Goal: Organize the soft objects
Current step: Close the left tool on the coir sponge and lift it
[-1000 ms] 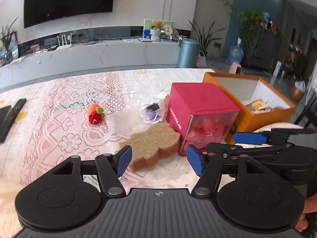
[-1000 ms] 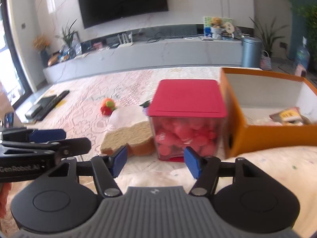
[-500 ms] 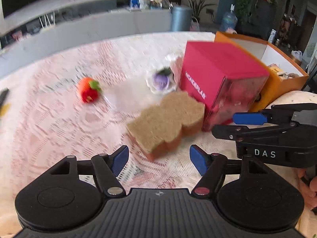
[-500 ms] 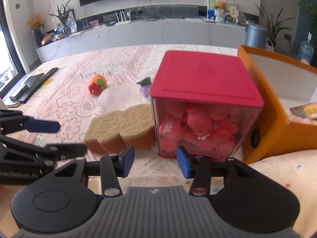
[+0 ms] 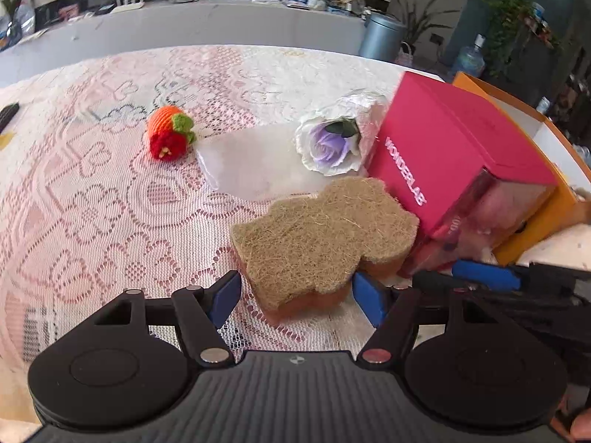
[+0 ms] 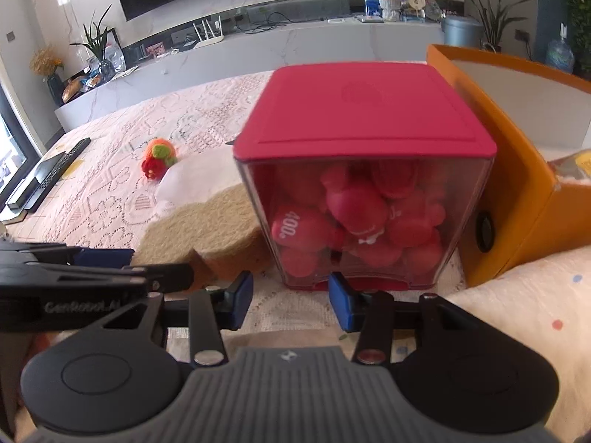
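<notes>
The sponge (image 5: 321,236), tan fibre over an orange base, lies on the lace tablecloth (image 5: 110,203) near its front edge, touching the red-lidded box (image 6: 365,173) of red toys. The left gripper (image 5: 297,297) straddles its near end, jaws wide, pads clear. The right gripper (image 6: 291,302) stands half open, empty, before the box. A crocheted strawberry (image 5: 170,136) and wrapped flower (image 5: 332,144) lie beyond.

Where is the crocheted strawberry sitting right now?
In the left wrist view the crocheted strawberry lies on the lace tablecloth, upper left, apart from the white sheet to its right and well beyond the sponge.
</notes>
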`<state>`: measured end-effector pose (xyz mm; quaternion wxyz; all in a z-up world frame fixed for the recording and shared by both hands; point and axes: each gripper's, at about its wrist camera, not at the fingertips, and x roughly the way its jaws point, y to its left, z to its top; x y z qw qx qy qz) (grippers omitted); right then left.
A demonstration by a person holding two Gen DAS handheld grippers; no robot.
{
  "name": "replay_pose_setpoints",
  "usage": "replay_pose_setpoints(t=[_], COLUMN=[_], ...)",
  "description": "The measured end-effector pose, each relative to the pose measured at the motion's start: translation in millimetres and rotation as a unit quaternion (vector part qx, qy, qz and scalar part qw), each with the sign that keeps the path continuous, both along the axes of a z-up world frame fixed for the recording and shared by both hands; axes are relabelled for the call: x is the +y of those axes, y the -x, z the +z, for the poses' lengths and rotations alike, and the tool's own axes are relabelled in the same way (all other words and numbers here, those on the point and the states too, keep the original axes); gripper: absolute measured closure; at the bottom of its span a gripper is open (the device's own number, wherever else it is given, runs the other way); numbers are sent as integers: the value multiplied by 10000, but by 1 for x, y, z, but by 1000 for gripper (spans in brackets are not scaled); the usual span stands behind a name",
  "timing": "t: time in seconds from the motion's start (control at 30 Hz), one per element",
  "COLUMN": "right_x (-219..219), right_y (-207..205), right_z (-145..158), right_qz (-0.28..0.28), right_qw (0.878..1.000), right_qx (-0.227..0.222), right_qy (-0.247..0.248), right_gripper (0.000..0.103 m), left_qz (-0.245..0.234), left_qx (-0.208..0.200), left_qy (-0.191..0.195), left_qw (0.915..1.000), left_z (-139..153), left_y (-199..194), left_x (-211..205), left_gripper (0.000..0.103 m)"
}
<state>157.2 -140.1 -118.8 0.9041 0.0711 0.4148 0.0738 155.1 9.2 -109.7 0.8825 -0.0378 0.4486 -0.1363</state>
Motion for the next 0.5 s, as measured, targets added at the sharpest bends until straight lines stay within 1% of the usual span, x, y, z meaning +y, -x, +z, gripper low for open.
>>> replay_pose_setpoints(t=[0.17, 0.2, 0.23, 0.27, 0.33, 0.5], right_x=[-1, -1, -1, -2, 0, -1], right_y=[-1, -2, -2, -2, -2, 1], right_z=[-2, -3, -4, -4, -3, 1], right_qz=[-22, -29, -23, -5, 29, 32], right_qw=[10000, 9999, 9999, 9999, 10000, 10000], right_qx=[18, 44, 59, 57, 34, -37], right_qy=[-69, -93, -103, -93, -58, -73], right_gripper=[57, 57, 56, 56, 56, 56], left_qz=[160, 166, 144, 137, 122, 283], left_qx=[21, 29, 16, -24, -123, -269], left_qy=[78, 118, 160, 118, 24, 70], left_qw=[9998, 9998, 9998, 9998, 9998, 9992], left_z=[-4, -5, -6, -5, -3, 13], left_y=[-4, -5, -5, -4, -1, 13], left_x=[-2, -2, -3, -4, -7, 1], left_gripper=[21, 24, 31, 33, 35, 37])
